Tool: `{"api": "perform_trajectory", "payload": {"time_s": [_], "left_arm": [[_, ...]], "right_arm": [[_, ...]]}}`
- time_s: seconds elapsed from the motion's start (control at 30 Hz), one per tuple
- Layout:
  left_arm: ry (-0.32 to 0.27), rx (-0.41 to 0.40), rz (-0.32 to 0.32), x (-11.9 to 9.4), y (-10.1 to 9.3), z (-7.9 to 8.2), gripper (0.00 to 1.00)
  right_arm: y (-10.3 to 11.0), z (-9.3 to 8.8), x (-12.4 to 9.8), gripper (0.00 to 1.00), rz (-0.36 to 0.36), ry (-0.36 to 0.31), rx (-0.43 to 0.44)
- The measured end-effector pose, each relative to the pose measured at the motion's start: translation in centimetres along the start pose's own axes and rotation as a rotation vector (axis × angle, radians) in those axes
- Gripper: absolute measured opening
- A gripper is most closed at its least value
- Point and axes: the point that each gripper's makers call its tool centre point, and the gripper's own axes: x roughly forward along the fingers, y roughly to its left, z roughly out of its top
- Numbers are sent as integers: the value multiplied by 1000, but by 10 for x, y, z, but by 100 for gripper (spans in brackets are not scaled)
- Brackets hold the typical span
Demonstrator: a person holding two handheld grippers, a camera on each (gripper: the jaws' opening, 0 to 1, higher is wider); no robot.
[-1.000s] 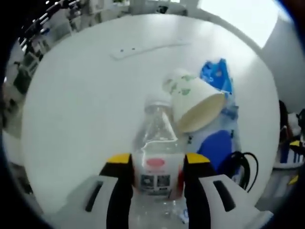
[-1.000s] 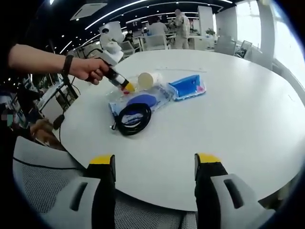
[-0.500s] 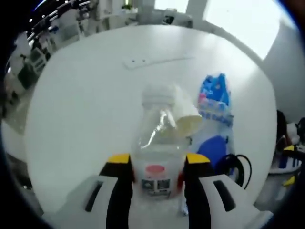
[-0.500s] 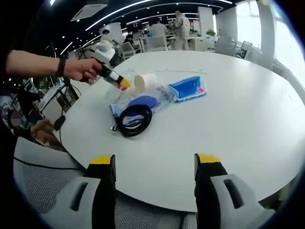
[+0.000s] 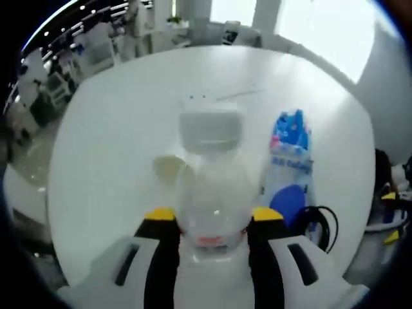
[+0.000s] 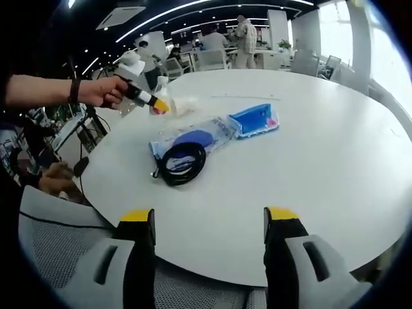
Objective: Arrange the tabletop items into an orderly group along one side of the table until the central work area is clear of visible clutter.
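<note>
Bottle (image 5: 210, 193) raised; cup (image 5: 168, 168) behind.

clear plastic bottle (image 5: 209, 193) above smooth matt table (image 5: 116, 141)

Open-plan office, big shared floor.
Large round white desk (image 6: 309, 161) up front; behind it more white desks and office chairs (image 6: 212, 56) in rows, with a person standing (image 6: 244, 29) among them. Dark ceiling with long strip lights (image 6: 161, 13) and a ceiling air vent (image 6: 118, 13). Bright windows (image 6: 341, 26) along the far side. A mesh-back office chair (image 6: 58, 238) sits at the near edge of the desk.
</note>
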Motion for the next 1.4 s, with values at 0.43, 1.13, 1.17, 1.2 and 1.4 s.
{"api": "perform_trajectory", "payload": {"time_s": [0.43, 1.13, 1.17, 1.2, 1.4], "left_arm": [[13, 65, 22, -9, -1, -24, 38], [-16, 38, 58, -15, -3, -29, 41], [-17, 27, 58, -15, -2, -30, 43], [-17, 20, 60, -15, -2, -31, 45], [-37, -28, 83, -17, 2, -33, 56]], "right_arm": [[10, -2, 2, 74, 48, 6, -18], [15, 3, 0, 79, 68, -19, -3], [15, 3, 0, 79, 69, -19, -4], [15, 3, 0, 79, 69, -19, -4], [15, 3, 0, 79, 70, -23, 1]]}}
